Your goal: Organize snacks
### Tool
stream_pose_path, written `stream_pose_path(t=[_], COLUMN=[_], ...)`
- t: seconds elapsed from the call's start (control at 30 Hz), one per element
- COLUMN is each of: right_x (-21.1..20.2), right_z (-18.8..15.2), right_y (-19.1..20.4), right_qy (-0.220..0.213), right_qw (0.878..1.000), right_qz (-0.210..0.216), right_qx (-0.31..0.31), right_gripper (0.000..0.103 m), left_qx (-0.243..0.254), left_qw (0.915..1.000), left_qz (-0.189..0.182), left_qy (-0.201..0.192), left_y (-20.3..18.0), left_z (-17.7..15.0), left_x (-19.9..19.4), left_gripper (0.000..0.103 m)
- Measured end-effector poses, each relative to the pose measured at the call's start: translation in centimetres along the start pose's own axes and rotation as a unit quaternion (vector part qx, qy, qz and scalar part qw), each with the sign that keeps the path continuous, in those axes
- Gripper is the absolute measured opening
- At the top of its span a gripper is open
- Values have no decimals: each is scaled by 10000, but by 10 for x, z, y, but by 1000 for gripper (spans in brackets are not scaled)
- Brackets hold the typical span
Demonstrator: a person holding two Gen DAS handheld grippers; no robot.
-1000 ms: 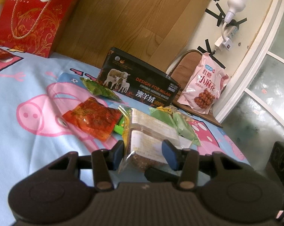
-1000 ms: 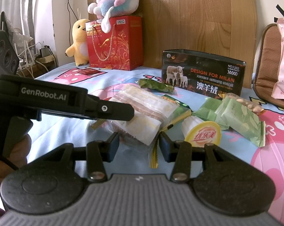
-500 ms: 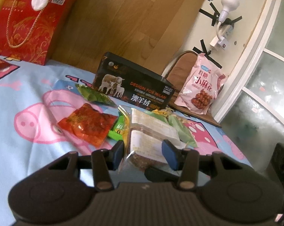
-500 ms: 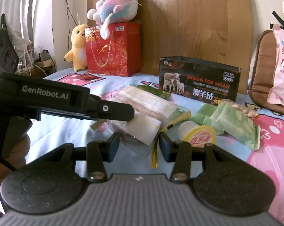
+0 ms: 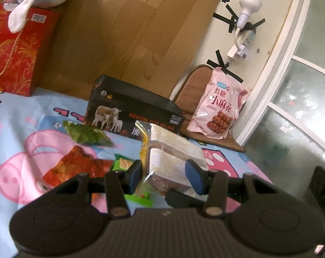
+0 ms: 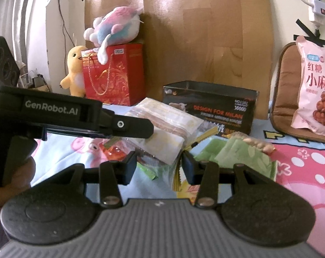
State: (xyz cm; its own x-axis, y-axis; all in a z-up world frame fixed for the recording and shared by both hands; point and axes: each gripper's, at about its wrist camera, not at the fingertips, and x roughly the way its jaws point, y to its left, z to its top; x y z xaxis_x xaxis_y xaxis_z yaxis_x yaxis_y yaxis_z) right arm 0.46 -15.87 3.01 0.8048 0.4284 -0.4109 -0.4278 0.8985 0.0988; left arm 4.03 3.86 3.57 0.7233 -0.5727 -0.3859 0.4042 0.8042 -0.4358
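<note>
A clear zip bag of brown cakes with white labels hangs above the bed, and both grippers are shut on it. My left gripper pinches its near end between blue pads. In the right wrist view the same bag sits between my right gripper's pads, its yellow zip edge by the right pad. The left gripper's black body reaches in from the left, held by a hand. An open-topped black box stands behind the bag.
On the pig-print sheet lie a green leafy packet, a red-orange packet, a green wafer packet and pale green packets. A pink snack bag leans on a brown cushion. A red gift bag with plush toys stands at the back.
The bag has come up off the bed, held by both grippers, and now overlaps the black box in both views. The round yellow-lidded cup is now hidden behind the right gripper.
</note>
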Motion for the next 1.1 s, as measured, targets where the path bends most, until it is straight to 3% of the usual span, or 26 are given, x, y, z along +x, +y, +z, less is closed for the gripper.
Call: stream_pose_path(t=[0.3, 0.6, 0.87, 1.0, 1.1], right_x=[0, 25, 85, 116, 110], right_z=[15, 53, 93, 100, 101], right_y=[-8, -39, -80, -95, -111], right_qy=[-211, -466, -207, 89, -6], right_qw=[9996, 9986, 9996, 9996, 9983], right_qz=[-128, -234, -207, -251, -542], right_qx=[-140, -131, 52, 109, 225], right_gripper=[49, 49, 49, 52, 52], left_qx=[131, 332, 227, 157, -154], left_qw=[9999, 9991, 9995, 9982, 9988], left_qz=[-44, -32, 183, 570, 457], left_qy=[-103, -270, -144, 123, -49], left_y=[-9, -13, 9, 19, 26], left_z=[21, 74, 123, 131, 128], left_x=[9, 46, 107, 138, 125], left_gripper=[45, 46, 48, 52, 52])
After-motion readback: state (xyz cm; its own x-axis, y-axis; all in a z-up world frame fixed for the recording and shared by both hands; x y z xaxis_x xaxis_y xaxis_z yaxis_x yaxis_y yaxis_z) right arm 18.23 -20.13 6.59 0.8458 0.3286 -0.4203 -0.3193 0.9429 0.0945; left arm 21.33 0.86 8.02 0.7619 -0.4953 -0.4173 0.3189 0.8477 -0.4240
